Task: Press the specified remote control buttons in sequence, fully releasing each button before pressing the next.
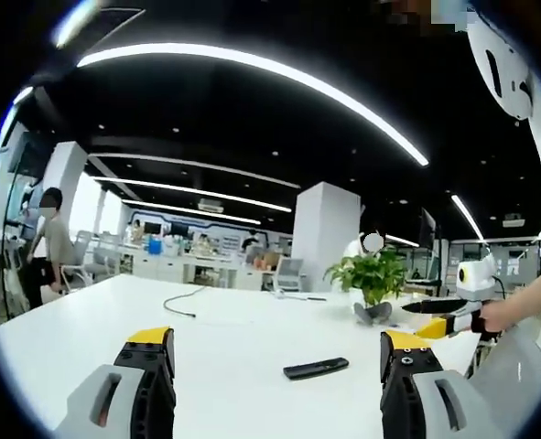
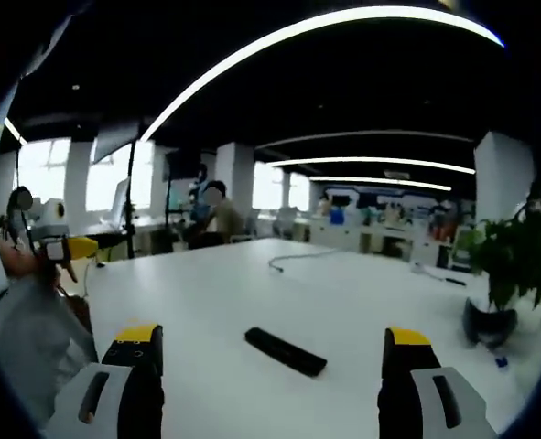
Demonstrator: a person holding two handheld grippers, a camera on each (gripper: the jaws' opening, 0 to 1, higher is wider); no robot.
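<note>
So in the left gripper view the left gripper (image 1: 279,352) has its yellow-tipped jaws spread wide, nothing between them. Just past the tips, a bit toward the right jaw, the black remote control (image 1: 316,368) lies flat on the white table (image 1: 96,315), untouched. Over on the right side the right gripper (image 1: 435,317) comes into view, held by a hand (image 1: 494,315), up off the table; can't really tell its jaw gap from here.

In the right gripper view its own jaws are wide apart too, holding nothing. The remote sits between and just beyond them, angled, resting on the table. The left gripper pokes in at the left edge.

Further out there's a loose dark cable (image 1: 180,300) lying on the table, and a potted plant (image 1: 373,279) near the far right corner. Way back, a person (image 1: 48,247) stands by the office desks.
</note>
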